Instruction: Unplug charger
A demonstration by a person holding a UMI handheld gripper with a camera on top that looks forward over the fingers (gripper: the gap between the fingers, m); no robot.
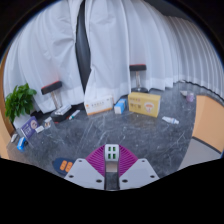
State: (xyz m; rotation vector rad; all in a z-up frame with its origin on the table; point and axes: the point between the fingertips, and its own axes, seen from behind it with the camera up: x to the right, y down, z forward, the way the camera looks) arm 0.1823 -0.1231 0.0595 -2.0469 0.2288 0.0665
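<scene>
A small white charger (112, 151) with two dark slots on its face sits between my gripper's (112, 156) magenta pads (96, 160). Both fingers press on its sides, so the gripper is shut on it. The charger is held above the dark grey marbled surface (130, 135). No socket or power strip shows around it. A grey strip runs down from the charger between the fingers.
An orange box (145, 104) and a small blue item (120, 105) stand beyond the fingers. A potted green plant (20, 100) and small boxes (35, 125) are at the far left. Two stools (52, 88) and white curtains (100, 50) stand behind.
</scene>
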